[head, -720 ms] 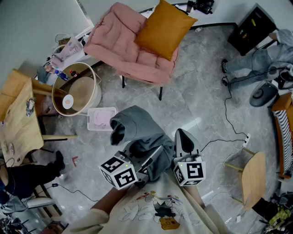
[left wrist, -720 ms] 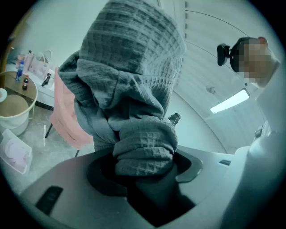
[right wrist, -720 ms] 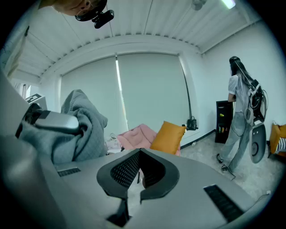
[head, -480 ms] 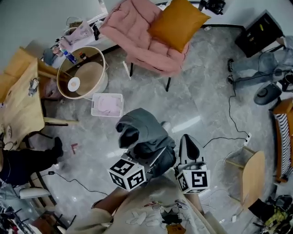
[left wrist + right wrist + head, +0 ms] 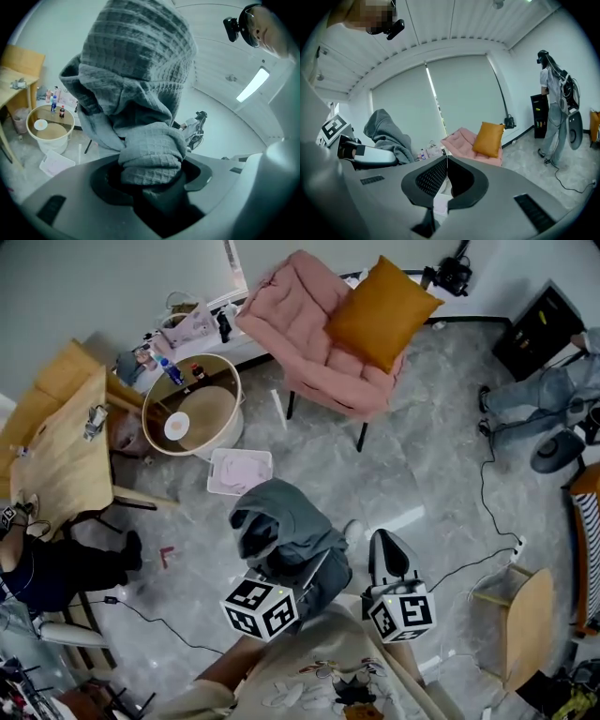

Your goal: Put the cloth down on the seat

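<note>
Left gripper (image 5: pixel 151 177) clamps the bunched grey cloth (image 5: pixel 140 70), which hides its tips; right gripper (image 5: pixel 447 163) sits closed, empty.

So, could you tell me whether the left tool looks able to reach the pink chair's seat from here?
Probably not yet: the left tool, shut on the grey cloth, is well short of the pink chair. The way looks free, though: only bare floor lies between.

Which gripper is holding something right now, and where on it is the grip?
The left gripper holds the cloth by a bunched fold clamped between its jaws. The rest of the cloth bulges out beyond them. The right gripper is shut and empty.
</note>
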`<state>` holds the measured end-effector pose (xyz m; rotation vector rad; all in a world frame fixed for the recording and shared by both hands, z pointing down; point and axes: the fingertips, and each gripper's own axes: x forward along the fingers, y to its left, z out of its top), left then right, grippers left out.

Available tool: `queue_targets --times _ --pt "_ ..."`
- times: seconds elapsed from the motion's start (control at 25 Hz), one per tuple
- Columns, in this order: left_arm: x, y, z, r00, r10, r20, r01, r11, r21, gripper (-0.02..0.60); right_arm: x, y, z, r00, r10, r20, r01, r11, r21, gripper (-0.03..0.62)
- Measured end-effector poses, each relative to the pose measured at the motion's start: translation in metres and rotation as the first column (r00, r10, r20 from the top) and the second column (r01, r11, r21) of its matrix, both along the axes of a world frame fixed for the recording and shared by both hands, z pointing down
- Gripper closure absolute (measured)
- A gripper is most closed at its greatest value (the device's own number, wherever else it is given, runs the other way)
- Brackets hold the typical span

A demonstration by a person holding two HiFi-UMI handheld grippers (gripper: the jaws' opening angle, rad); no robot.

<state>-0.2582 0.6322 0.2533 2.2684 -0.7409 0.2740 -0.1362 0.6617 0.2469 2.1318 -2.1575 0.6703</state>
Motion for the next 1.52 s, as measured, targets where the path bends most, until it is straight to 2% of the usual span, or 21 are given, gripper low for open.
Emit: queue_targets --times 0.2,0.36,0.52,0.76,1.04,1.28,1.52 --pt "0.028 -0.031 0.007 1.000 -0.025 -0.006 0.025 0.997 -0.071 0.313 0.022 -0.037 0.004 0.998 -0.058 -0.004 0.058 0.998 -0.006 0.576" --pt "0.067 -0.049 0.006 1.000 -0.027 0.008 0.028 0.996 -0.085 0.313 0.059 -0.069 -0.006 0.996 -0.089 -0.003 0.089 0.996 0.031 0.576" --pt "0.105 -0.075 -0.004 0.999 -0.048 0.015 0.049 0.997 -0.065 0.313 0.102 -0.097 -0.010 0.995 -0.097 0.025 0.096 0.994 0.046 0.576" --pt "0.135 -0.114 -0.012 0.992 -0.124 0.021 0.125 0.992 -0.034 0.313 0.137 -0.129 -0.015 0.991 -0.135 0.020 0.133 0.989 0.066 0.576" --pt "0.157 -0.147 -0.017 0.989 -0.147 0.034 0.147 0.989 -0.001 0.313 0.142 -0.158 -0.001 0.983 -0.182 0.036 0.182 0.983 0.018 0.576" --pt "0.153 -0.191 -0.004 0.986 -0.160 0.040 0.162 0.986 -0.040 0.313 0.139 -0.204 0.002 0.978 -0.209 0.011 0.209 0.978 0.001 0.576" --pt "0.147 -0.248 -0.004 0.989 -0.146 0.029 0.148 0.987 -0.062 0.313 0.135 -0.263 0.003 0.982 -0.187 0.015 0.187 0.982 -0.017 0.576"
